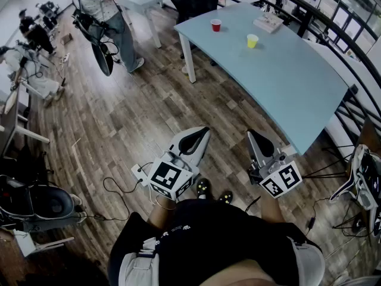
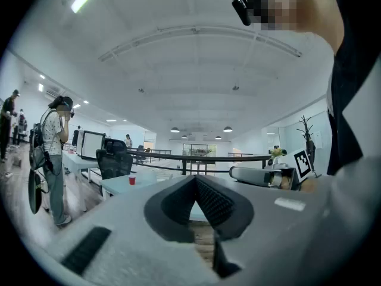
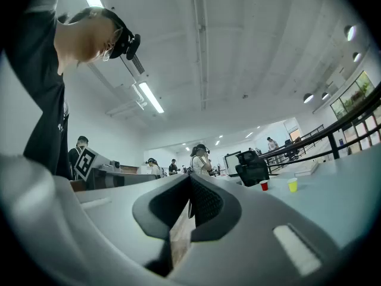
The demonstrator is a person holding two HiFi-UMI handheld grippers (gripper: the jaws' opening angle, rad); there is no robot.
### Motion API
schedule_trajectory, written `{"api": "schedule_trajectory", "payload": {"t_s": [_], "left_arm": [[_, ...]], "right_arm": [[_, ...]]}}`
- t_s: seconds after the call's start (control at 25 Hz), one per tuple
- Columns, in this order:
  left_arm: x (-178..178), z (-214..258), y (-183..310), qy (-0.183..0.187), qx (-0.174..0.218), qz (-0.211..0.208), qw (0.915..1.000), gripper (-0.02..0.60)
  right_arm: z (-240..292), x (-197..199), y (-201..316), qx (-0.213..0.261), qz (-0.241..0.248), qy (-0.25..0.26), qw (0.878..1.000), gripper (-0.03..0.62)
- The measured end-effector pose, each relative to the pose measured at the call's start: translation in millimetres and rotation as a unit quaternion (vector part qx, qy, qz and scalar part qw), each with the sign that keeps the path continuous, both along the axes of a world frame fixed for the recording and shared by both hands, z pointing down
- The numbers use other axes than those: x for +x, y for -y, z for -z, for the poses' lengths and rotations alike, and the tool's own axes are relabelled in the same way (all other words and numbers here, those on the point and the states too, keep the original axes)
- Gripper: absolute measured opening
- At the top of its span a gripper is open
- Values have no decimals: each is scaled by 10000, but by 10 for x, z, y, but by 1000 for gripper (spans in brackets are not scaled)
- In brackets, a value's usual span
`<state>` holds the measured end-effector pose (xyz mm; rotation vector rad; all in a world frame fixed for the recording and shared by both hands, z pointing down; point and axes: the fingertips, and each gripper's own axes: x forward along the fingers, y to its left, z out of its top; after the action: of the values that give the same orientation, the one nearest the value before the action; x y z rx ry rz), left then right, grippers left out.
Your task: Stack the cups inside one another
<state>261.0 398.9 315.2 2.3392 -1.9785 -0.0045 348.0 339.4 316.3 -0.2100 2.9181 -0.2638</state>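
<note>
Red cup: stands upright, mouth up, on the far part of the surface. Nothing is inside it as far as we can make out at this range.
Yellow cup: also upright, near the red cup but clearly apart from it, not nested.
Look of cups: small, plain, tapered party-type cups. We judge them light and easy to tip.
Progress: nothing stacked, neither cup touched. We judge the task not yet begun.
Remaining: approach the surface, pick up one cup, seat it inside the other.
Left hand-held gripper: jaws together, nothing between them. It is held level over the wooden floor, well apart from the cups.
Right hand-held gripper: jaws together and empty, tilted slightly up, just short of the surface's near corner.
Other: a book lies beyond the yellow cup.
</note>
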Motion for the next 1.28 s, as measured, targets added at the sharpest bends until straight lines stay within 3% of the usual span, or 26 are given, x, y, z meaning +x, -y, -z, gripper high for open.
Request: {"api": "schedule_trajectory", "payload": {"t_s": [0.36,0.8,1.28], "left_arm": [[-189,-30,-46,21,13,110,9999,-9],[-482,-58,-65,-115,121,73,9998,-9],[-683,-104,16,-229,187,-258,9992,-9]], "right_arm": [[-11,-141,15,-392,14,272,9989,9],[63,-317,-8,-430,-184,415,9980,9],[0,-397,54,-271,-675,183,9972,8]]}}
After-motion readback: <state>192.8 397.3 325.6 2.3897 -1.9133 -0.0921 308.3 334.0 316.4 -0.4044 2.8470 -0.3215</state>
